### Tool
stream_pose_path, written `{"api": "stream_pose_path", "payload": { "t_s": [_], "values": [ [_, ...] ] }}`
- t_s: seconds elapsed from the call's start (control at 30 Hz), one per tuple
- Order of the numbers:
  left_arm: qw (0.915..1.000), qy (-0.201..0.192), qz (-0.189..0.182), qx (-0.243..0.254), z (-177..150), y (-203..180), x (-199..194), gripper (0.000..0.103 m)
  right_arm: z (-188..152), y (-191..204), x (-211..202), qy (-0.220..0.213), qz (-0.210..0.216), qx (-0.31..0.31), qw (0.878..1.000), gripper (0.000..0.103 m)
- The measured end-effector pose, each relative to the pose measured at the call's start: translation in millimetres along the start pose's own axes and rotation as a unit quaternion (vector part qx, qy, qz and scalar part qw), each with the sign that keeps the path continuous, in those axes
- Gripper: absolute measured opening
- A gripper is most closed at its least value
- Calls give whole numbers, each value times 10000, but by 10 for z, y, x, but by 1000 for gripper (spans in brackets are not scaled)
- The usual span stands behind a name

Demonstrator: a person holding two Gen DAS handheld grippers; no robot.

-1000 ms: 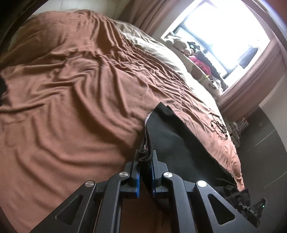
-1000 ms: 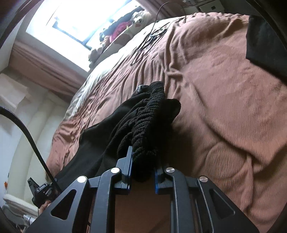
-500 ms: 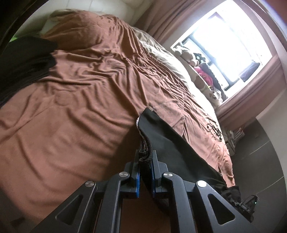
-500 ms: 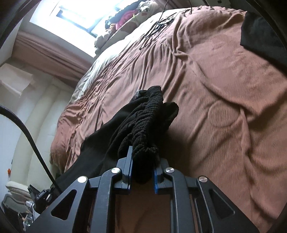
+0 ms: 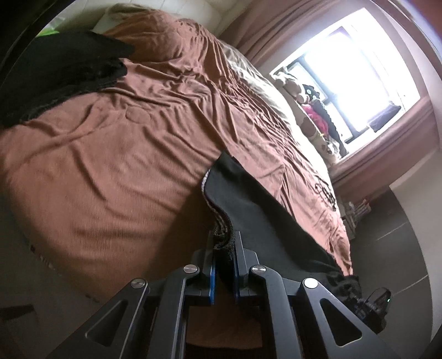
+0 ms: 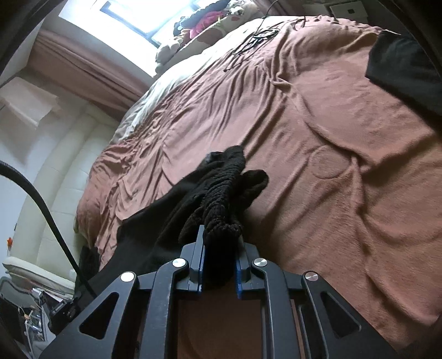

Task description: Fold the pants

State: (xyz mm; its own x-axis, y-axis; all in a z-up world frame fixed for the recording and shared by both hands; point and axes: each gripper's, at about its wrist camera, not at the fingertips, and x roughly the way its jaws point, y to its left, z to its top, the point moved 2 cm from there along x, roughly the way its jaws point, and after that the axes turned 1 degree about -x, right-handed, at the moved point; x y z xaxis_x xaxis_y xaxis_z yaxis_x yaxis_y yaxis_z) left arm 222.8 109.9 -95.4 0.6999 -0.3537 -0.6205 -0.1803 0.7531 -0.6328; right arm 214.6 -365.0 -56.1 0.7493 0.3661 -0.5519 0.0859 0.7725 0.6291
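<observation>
Over on the far left of the bed [image 5: 116, 154] there's a dark pile [image 5: 52, 74] of clothes sitting on the brown blanket [image 5: 154, 116], near the headboard end. It shows up again at the far right edge in the right wrist view, well apart from everything else.

Then the left gripper [image 5: 223, 248]: its two fingers are pinched tight on a bunched edge of the black pants [image 5: 257, 215]. You can see a pale knit lining along that edge just past the fingertips. From there the pants stretch off to the right as a flat dark panel, running down toward the near corner of the bed and spilling over the side.

The right gripper [image 6: 219, 245] is clamped on the pants [image 6: 218, 190] too, on a thick crumpled wad of ribbed fabric that sticks up past its fingers. The rest trails left and down off the bed edge. So the pants are held up between both grippers over the blanket, not lying flat.

Past the bed there's a bright window [image 5: 356, 69] with pinkish curtains [image 5: 279, 24], and some stuffed toys [image 5: 309, 96] lined up on the sill. A black cable [image 6: 41, 201] hangs at the left of the right wrist view.
</observation>
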Motion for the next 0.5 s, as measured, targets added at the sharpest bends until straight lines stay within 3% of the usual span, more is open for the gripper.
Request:
{"api": "stream_pose_path", "payload": {
  "t_s": [0.13, 0.2, 0.27, 0.33, 0.4, 0.43, 0.5],
  "values": [
    [9995, 266, 164, -50, -193, 138, 134, 10, -51, -82, -57, 38, -162, 8, 9999, 13],
    [9980, 477, 408, -17, -287, 256, 235, 12, -122, -148, -11, 232, -334, 21, 9992, 14],
    [9975, 580, 406, -58, -328, 342, 265, 15, -212, -211, 34, 438, -608, -21, 9972, 18],
    [9972, 529, 516, 114, -329, 357, 236, 27, -264, -174, 3, 392, -829, -269, 9954, 22],
    [9965, 408, 659, 313, -299, 345, 181, 59, -295, -103, -73, 271, -1122, -532, 9919, 32],
    [9966, 345, 651, 370, -277, 326, 151, 63, -304, -73, -113, 200, -1197, -624, 9906, 36],
    [9965, 276, 612, 505, -217, 291, 119, 64, -331, 29, -236, -50, -1335, -851, 9874, 56]
  ]
}}
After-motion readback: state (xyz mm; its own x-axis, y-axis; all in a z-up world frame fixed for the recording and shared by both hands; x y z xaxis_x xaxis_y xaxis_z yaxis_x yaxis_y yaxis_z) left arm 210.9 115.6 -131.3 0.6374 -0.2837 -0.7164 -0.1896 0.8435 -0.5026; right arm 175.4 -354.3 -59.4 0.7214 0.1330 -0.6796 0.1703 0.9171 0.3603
